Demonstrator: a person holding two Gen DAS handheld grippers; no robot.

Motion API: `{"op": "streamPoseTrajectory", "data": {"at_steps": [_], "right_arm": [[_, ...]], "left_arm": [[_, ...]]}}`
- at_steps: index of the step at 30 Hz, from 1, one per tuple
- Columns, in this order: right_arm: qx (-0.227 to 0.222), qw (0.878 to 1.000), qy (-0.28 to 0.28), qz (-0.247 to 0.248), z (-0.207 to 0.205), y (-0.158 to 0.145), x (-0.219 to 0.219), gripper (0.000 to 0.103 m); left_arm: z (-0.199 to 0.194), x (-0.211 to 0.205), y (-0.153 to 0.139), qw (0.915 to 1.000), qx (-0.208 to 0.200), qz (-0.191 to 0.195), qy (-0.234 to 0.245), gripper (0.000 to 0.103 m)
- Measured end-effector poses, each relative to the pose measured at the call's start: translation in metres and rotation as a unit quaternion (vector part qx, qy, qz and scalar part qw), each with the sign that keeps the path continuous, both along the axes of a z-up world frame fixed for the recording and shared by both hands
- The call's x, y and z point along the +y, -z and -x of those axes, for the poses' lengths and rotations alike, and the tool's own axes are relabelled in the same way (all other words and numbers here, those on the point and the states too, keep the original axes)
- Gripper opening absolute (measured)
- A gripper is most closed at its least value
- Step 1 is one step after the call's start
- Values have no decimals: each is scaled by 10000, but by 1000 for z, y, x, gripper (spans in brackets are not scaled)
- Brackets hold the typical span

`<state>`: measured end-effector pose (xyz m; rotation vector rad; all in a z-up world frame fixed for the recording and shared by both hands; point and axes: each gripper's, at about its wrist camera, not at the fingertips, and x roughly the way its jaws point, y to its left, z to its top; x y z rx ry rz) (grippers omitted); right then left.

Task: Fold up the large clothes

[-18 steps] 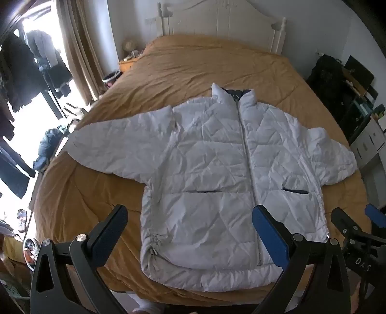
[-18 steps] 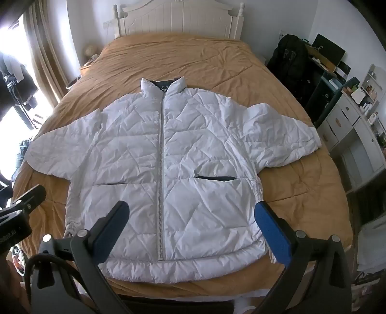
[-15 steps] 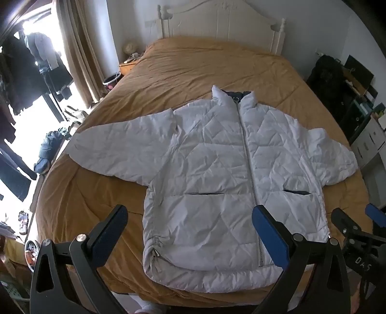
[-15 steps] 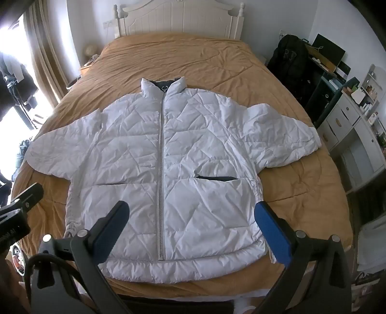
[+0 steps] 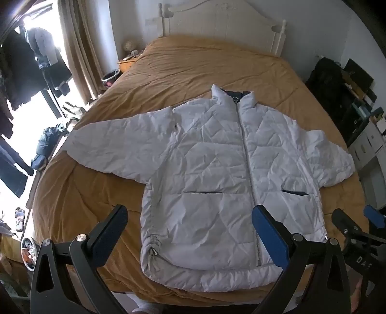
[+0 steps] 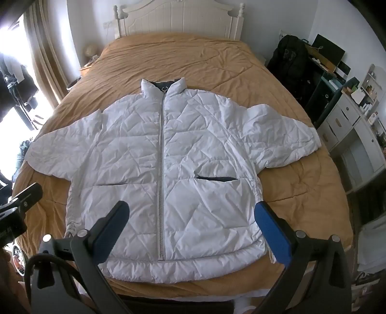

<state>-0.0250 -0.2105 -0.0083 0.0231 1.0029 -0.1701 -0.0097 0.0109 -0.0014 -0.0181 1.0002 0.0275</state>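
A white quilted puffer jacket [image 5: 217, 169] lies flat, front up and zipped, on the bed, sleeves spread to both sides, collar toward the headboard. It also shows in the right wrist view [image 6: 168, 164]. My left gripper [image 5: 190, 231] is open and empty, held above the jacket's hem at its left half. My right gripper [image 6: 190, 227] is open and empty above the hem near the zipper's lower end. The right gripper's tips show at the right edge of the left wrist view [image 5: 357, 224].
The bed has an orange-brown cover [image 5: 205, 67] and a white headboard [image 6: 178, 19]. Curtains and hanging clothes [image 5: 29, 62] stand at the left. A black bag [image 6: 289, 55], desk and white drawers [image 6: 349, 125] stand at the right. Clutter lies on the floor at the left [image 5: 45, 147].
Both grippers have lifted and drawn back slightly; the jacket sits a little lower and farther in view. The jacket itself has not moved.
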Motion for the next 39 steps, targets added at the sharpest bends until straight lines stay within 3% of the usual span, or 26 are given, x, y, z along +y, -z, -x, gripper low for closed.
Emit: {"op": "streamPoseTrajectory", "data": {"at_steps": [7,17,39], "right_arm": [[-16,10000,3,6,1,1,0,103],[-17,10000,-9,-6,1,-1,-1,103],[8,10000,6,-23,0,0,-3,103]], "left_arm": [[-7,-3,-1,9999,88,73,-14,102],[-8,-7,2,9997,115,-222,-31,102],[-9,-2,11,9993,300,-200,-118,102]]}}
